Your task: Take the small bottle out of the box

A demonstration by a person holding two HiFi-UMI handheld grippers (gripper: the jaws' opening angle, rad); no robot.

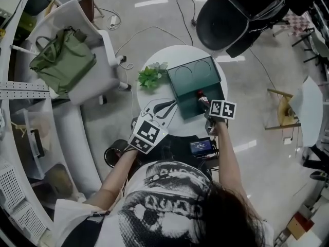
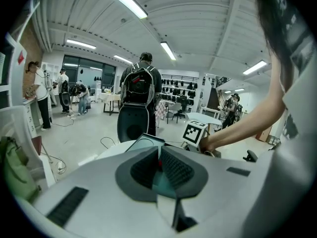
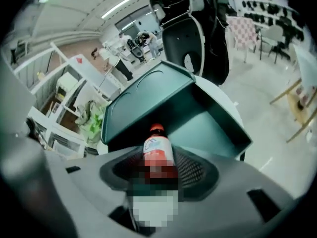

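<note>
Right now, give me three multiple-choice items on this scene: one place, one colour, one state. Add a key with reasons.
1. Where is the small plant?
A) on the round table, beside the green box
B) inside the box
C) on its lid

2. The small bottle has a cap that is:
A) blue
B) red
C) white

3. The right gripper is:
A) open and empty
B) shut on the plant
C) shut on the small bottle

Key:
1 A, the head view shows the plant on the table at the box's left.
2 B, the right gripper view shows a red cap.
3 C, its pads press the bottle's sides.
</note>
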